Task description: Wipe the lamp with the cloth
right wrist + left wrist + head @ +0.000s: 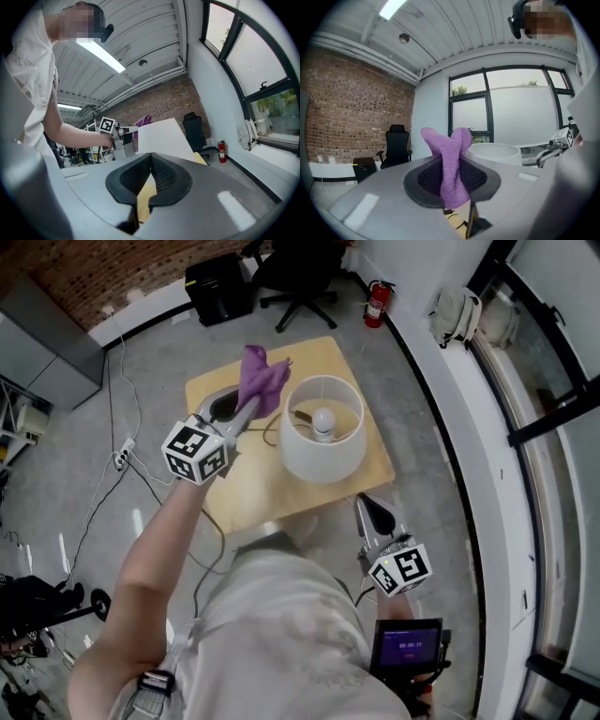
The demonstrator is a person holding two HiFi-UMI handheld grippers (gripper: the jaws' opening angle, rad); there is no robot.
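Closest to the body, the right gripper (365, 506) hangs low at the near edge of the table (246, 495). Its ribbed dark pads are pressed together with nothing between them, and it points toward the lamp (323, 432) without touching it.

Further out, the left gripper (251, 407) is held up over the table, pinching the cloth (263, 379). The purple cloth is soft and nubbly like terry, bunched into a thick fold that stands up from the jaws in two floppy lobes. It sits just beside the far left rim of the lampshade, and I cannot tell whether it touches.

The lamp stands on the light wooden square table. Its shade is a smooth white drum, open at the top, with a round white bulb (323, 421) showing inside. A thin cord (274, 433) trails from it across the tabletop.

The step looks like the approach to wiping, with the cloth gripped and raised but no clear stroke on the shade yet. Next, the cloth's loose end likely has to be laid against the shade wall and swept around it. The pressure should be light, since the shade seems thin and the lamp could tip. The idle gripper could steady it.

Beyond the table stands a black office chair (300, 276).
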